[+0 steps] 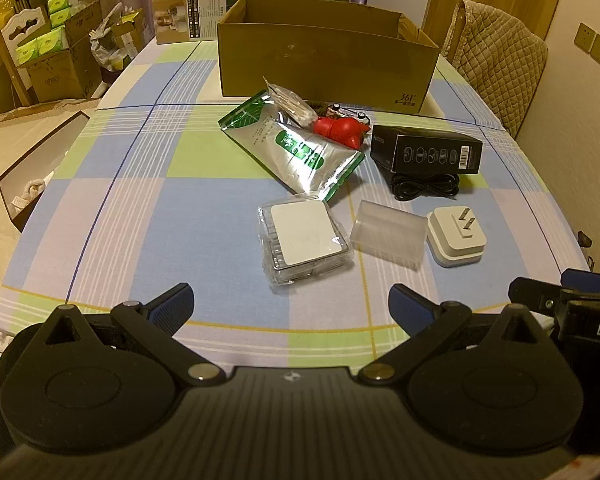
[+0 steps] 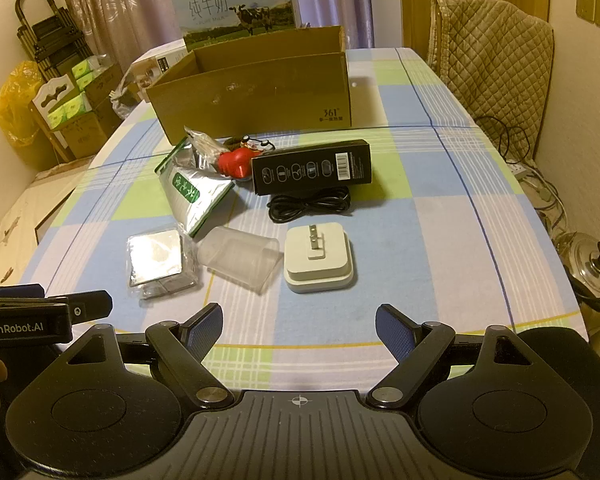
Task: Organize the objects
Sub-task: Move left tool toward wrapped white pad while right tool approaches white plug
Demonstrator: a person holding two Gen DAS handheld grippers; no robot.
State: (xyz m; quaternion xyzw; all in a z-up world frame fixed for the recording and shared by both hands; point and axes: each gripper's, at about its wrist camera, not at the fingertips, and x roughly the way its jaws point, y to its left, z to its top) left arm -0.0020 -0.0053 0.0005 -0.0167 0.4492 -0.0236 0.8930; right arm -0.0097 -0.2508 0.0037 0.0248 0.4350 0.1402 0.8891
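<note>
1. Left wrist view: the left tool [image 1: 291,304] hangs over the near edge of the counter [image 1: 140,216], its blue-padded fingers [image 1: 172,307] spread wide with nothing between them.
2. Right wrist view: the right tool [image 2: 299,330] likewise stands wide apart and empty above the checked cloth; the left tool shows at this view's left edge.
3. An open cardboard box [image 1: 324,64] stands at the far side of the counter; all places below are told from it.
4. Just in front of the cardboard box lie a silver and green pouch [image 1: 296,152], a red toy [image 1: 340,130] and a small clear packet [image 1: 288,104], crowded together and touching.
5. A black carton [image 1: 432,154] lies in front of the box's right end, with a coiled black cable [image 1: 426,187] just on its near side.
6. Nearer still from the box, in a row: a clear case with a white square [image 1: 306,238], a frosted plastic cover [image 1: 388,232] and a white plug adapter [image 1: 456,234], prongs up, each near the next.
7. A milk carton [image 2: 236,4] stands behind the box.
</note>
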